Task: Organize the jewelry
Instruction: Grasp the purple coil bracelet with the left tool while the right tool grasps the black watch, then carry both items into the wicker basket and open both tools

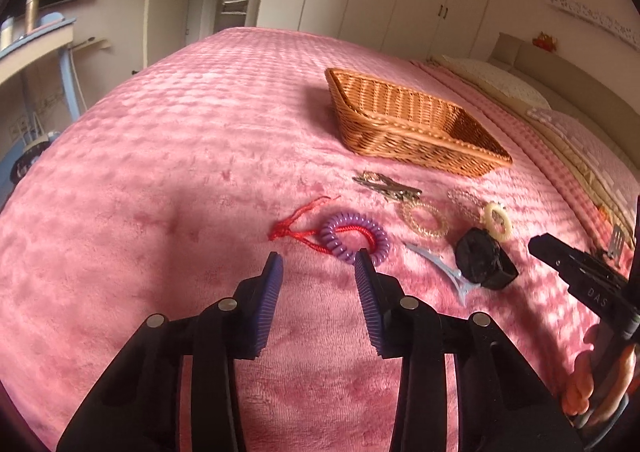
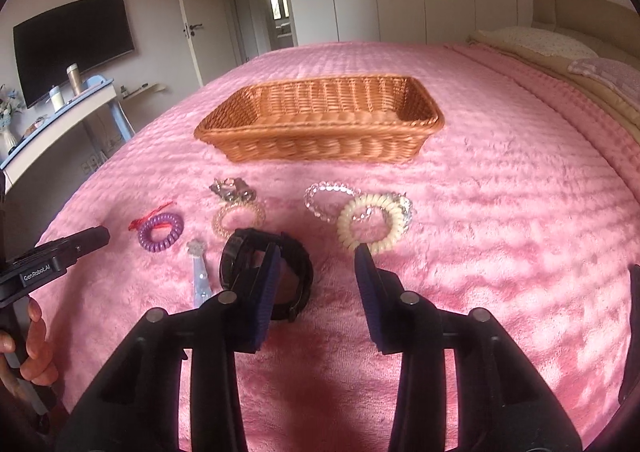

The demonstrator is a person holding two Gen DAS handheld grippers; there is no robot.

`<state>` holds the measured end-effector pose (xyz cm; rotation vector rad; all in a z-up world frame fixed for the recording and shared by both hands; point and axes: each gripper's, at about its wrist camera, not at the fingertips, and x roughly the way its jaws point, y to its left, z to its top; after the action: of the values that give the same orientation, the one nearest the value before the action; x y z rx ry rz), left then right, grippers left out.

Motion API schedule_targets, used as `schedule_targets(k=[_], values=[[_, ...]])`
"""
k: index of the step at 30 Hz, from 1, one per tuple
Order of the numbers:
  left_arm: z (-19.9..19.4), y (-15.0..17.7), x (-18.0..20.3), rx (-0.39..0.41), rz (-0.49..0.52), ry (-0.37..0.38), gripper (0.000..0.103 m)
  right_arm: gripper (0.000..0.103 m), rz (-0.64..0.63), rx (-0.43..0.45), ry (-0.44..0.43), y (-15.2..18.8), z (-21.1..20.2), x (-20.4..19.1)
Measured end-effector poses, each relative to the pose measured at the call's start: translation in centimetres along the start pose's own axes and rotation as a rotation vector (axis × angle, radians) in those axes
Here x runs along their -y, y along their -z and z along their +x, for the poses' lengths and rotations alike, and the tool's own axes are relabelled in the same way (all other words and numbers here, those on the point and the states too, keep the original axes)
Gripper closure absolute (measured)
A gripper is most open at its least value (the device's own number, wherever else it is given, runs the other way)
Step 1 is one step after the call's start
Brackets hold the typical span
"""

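Observation:
Jewelry lies on a pink bedspread in front of an empty wicker basket (image 2: 320,120). My left gripper (image 1: 318,258) hovers open just short of a purple coil band (image 1: 354,238) with a red cord (image 1: 304,230) threaded through it. My right gripper (image 2: 318,254) is open too, with nothing between its pads. Its left finger overlaps a black watch (image 2: 248,264); its right fingertip sits at the edge of a cream coil band (image 2: 370,224). Nearby lie a clear bead bracelet (image 2: 326,198), a gold coil band (image 2: 238,218), metal clips (image 2: 232,188) and a light blue hair clip (image 2: 200,276).
The basket (image 1: 412,124) stands beyond the jewelry, with pillows (image 2: 560,48) at the bed's head on the right. A desk (image 2: 60,116) with bottles and a wall screen (image 2: 72,44) lie left of the bed. A hand (image 2: 34,344) holds the left gripper's handle.

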<state>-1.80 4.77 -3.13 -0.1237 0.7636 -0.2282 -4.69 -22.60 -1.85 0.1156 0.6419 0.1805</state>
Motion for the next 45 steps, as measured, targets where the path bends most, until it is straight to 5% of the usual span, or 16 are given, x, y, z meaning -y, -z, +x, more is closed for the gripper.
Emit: schedule_targets(k=[8, 19, 22, 24, 36, 45], values=[[2.3, -1.8, 0.3, -0.088, 0.008, 0.08, 0.071, 0.072, -0.047, -0.104, 0.007, -1.0, 2.8, -0.5], [6.2, -2.7, 1.5, -0.165, 0.042, 0.004, 0.074, 0.076, -0.089, -0.231, -0.01, -1.6, 6.4, -0.6], [6.4, -2.6, 1.9, -0.169, 0.076, -0.039, 0.082, 0.086, -0.091, -0.257, -0.025, -1.6, 7.2, -0.8], [6.4, -2.6, 2.1, -0.16, 0.099, -0.067, 0.092, 0.088, -0.096, -0.252, -0.02, -1.7, 7.1, -1.1], [2.0, -2.7, 3.7, -0.024, 0.126, -0.007, 0.094, 0.093, -0.074, -0.155, -0.04, -1.1, 3.8, -1.3], [-1.5, -7.4, 6.6, 0.122, 0.146, 0.054, 0.094, 0.093, 0.0, -0.006, -0.117, -6.5, -0.8, -0.2]])
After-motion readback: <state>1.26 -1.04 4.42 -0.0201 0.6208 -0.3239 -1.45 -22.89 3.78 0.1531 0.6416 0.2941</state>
